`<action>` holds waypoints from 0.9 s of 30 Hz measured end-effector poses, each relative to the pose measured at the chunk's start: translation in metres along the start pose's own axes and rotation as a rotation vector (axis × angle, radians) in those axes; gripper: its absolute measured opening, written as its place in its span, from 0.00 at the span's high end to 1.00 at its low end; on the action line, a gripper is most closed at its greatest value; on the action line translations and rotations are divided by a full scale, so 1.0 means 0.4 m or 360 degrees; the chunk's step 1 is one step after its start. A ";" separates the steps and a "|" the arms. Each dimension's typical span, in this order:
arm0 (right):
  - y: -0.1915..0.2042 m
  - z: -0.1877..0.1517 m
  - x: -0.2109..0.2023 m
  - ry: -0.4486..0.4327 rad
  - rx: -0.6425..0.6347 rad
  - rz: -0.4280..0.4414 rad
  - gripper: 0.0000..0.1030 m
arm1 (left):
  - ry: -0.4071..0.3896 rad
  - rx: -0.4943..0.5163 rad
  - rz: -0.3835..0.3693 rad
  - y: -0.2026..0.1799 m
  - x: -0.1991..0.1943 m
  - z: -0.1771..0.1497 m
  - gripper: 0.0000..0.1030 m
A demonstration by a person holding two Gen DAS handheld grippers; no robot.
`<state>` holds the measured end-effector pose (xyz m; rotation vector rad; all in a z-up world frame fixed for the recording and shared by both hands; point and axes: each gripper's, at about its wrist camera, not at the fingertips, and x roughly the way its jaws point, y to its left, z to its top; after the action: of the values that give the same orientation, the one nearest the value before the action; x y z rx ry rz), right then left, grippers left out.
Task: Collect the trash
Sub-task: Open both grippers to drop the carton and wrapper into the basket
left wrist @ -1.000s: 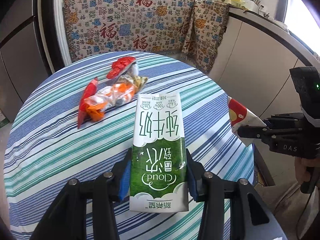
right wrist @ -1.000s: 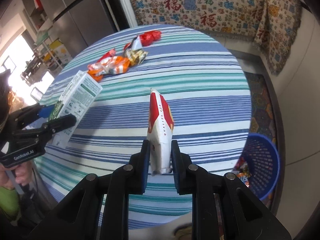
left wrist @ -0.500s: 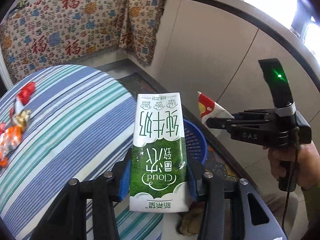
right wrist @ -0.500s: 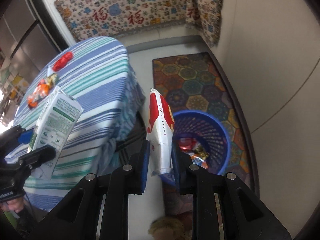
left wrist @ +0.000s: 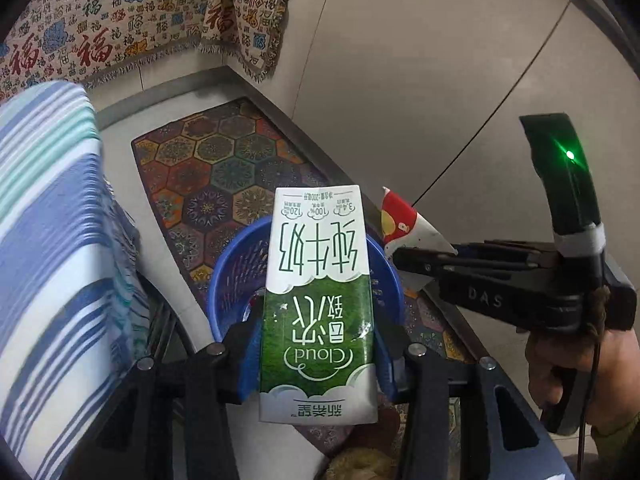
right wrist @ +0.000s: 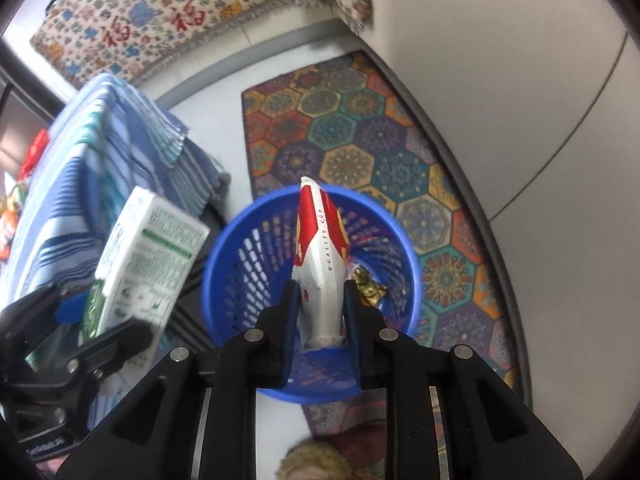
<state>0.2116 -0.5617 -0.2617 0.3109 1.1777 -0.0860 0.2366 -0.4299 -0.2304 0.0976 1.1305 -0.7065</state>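
Observation:
My left gripper [left wrist: 318, 356] is shut on a green and white milk carton [left wrist: 318, 300], held above the blue basket [left wrist: 228, 276] on the floor. My right gripper [right wrist: 320, 304] is shut on a flattened red and white paper cup [right wrist: 320, 248], which hangs over the mouth of the same blue basket [right wrist: 248, 248]. In the right wrist view the milk carton [right wrist: 148, 252] and the left gripper [right wrist: 104, 320] show at the left. In the left wrist view the paper cup [left wrist: 400, 224] and the right gripper [left wrist: 420, 260] show at the right. Wrappers [right wrist: 370, 284] lie inside the basket.
The striped tablecloth [left wrist: 52, 240] hangs at the left, close to the basket. More wrappers [right wrist: 20, 184] lie on the table [right wrist: 100, 144]. A patterned rug [right wrist: 360, 136] lies under the basket. A grey wall [left wrist: 420, 80] curves round the right. A person's hand [left wrist: 576, 364] holds the right gripper.
Both grippers have swung off the table top to the right and down, with the carton and the cup still in them. The blue basket on the floor now lies right under them.

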 end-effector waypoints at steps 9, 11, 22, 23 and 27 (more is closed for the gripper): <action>-0.074 0.003 0.059 0.0033 0.0126 0.0073 0.66 | 0.0051 -0.0087 -0.0012 0.033 0.137 0.042 0.53; -0.089 0.002 0.069 0.0032 0.0174 0.0098 0.55 | 0.0071 -0.0091 -0.0008 0.040 0.165 0.041 0.53; -0.126 0.004 0.038 -0.0055 0.0278 0.0099 0.47 | 0.0102 -0.0047 -0.0035 0.016 0.183 0.033 0.42; -0.124 0.006 0.029 -0.0075 0.0273 0.0088 0.46 | 0.0095 -0.0048 -0.0042 0.015 0.175 0.033 0.42; -0.108 0.009 -0.029 -0.0178 0.0238 0.0018 0.38 | 0.0021 -0.0031 -0.0085 0.000 0.081 0.023 0.42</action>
<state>0.2005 -0.6049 -0.2582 0.4389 1.0606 -0.1795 0.2515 -0.4488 -0.2540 0.0555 1.1557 -0.7431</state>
